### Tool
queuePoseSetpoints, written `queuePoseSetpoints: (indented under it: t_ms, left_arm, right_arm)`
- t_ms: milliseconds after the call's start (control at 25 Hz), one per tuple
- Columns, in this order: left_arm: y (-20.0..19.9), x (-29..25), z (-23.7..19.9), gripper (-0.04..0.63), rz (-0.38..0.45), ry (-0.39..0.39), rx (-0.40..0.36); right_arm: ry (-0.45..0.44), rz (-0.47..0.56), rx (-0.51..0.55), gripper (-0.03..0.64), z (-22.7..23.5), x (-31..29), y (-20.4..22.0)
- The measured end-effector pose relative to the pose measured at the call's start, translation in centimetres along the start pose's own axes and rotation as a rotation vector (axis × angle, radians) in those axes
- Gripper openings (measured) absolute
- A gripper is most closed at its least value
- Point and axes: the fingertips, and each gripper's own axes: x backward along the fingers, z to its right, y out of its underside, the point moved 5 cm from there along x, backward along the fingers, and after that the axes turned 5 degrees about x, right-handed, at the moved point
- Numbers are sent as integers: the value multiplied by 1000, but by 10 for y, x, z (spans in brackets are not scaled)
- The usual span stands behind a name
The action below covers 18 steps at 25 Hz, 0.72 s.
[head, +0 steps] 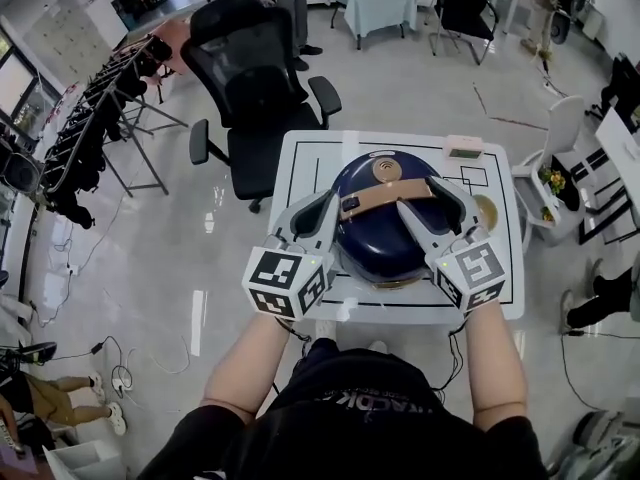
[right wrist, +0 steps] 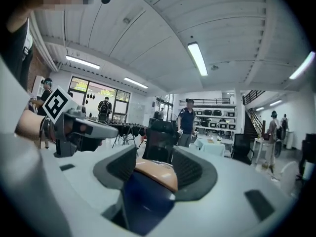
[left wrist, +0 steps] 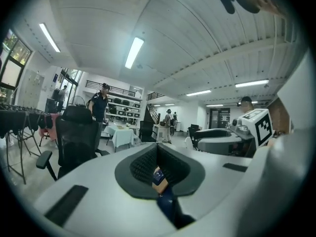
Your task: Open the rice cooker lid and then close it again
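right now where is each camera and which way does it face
Head view: on the person's head, looking steeply down at the rice cooker on the table; both forearms, left gripper and right gripper show.
Left gripper view: rides the left gripper, facing across the room past its shut fingers.
Right gripper view: rides the right gripper, facing likewise, fingers apart, tan handle between them.
Shared: both gripper views see the black chair.

Tabletop (head: 300, 163): small, square, white, marked with thin black lines in rectangles.
Items resting on it:
- rice cooker (head: 380, 238), dark blue, domed, tan band across its lid; stands at centre.
- pink box (head: 465, 148), small, flat; far right edge.
- gold round object (head: 487, 211), partly hidden; just right of the cooker.
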Motion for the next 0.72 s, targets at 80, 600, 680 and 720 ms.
queuePoseSetpoints:
  t_ms: [80,600,680,720]
  left_arm:
    - [4,-5,-3,2,-18,26,3]
    - [26,-36,-11,2,-128,176,-19]
    - [27,-39,-10,2,-140,198,-42]
    - [28,-40,-10,2,-147,208,-55]
  right_arm:
    - [3,-38,51,218,-4,-4,4]
    - [41,-289,473,216,-16,-21,27]
    - [59,-315,544,216,-16,-25,29]
    - [64,-330,574,216,-17,-27,30]
